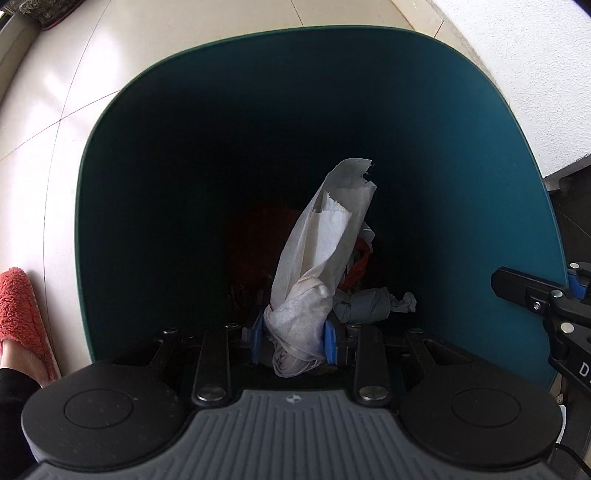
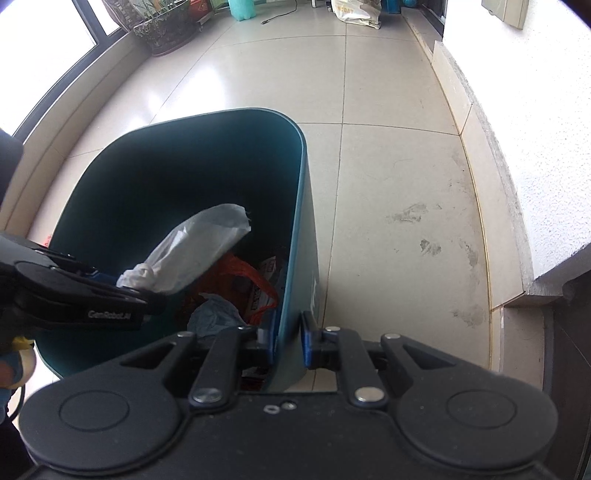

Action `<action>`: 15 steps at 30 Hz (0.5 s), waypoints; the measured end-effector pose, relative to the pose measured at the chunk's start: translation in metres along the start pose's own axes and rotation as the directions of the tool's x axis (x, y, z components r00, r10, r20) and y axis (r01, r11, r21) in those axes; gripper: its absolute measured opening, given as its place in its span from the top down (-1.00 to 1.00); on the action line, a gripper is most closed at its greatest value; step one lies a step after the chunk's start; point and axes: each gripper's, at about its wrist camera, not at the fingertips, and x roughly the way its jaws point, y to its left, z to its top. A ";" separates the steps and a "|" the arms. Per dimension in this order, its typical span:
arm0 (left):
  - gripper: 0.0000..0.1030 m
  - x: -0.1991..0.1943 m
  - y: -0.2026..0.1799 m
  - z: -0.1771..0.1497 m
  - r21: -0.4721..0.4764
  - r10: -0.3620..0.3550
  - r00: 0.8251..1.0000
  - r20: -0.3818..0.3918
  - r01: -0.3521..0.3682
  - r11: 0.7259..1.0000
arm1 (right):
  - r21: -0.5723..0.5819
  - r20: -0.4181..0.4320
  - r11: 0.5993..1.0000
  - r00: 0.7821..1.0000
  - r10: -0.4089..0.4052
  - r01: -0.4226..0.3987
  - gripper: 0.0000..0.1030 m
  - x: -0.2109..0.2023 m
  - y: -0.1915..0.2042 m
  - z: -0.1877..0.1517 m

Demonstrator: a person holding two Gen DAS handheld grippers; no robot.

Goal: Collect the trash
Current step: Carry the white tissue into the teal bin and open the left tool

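Over the mouth of a dark teal bin (image 1: 480, 166), the left gripper (image 1: 294, 338) pinched a crumpled white paper wrapper (image 1: 321, 251) between its blue pads (image 1: 330, 341), squeezing the twisted lower end while the long flattened part stood up and leaned toward the far wall of the bin. From the right wrist view the same wrapper (image 2: 195, 251) hung inside the rim, held by the left gripper (image 2: 122, 291) reaching in from the near left side. Below it, at the bottom of the bin, lay an orange plastic bag (image 2: 236, 280) with printed packaging inside, and beside that a wad of grey-blue paper (image 2: 214, 317); in the left wrist view this wad (image 1: 365, 304) sat just to the right of the pinched wrapper. The right gripper (image 2: 289, 341) straddled the near right wall of the bin (image 2: 295, 221), one blue pad inside and the other outside, pressed against the thin wall and clamping it. The bin stood on a pale tiled floor (image 2: 388, 166), with smudges on the tiles near a white wall (image 2: 546, 166). A potted plant (image 2: 166, 29) stood by the window at the far left, and a white bag (image 2: 356, 13) lay farther back. A foot in a red fuzzy slipper (image 1: 20, 317) rested on the floor left of the bin.
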 end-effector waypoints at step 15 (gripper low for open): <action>-0.33 -0.005 -0.005 0.002 -0.001 -0.065 0.998 0.022 0.065 0.998 | 0.023 -0.013 1.000 1.000 0.013 -0.012 0.72 0.004 -0.004 0.001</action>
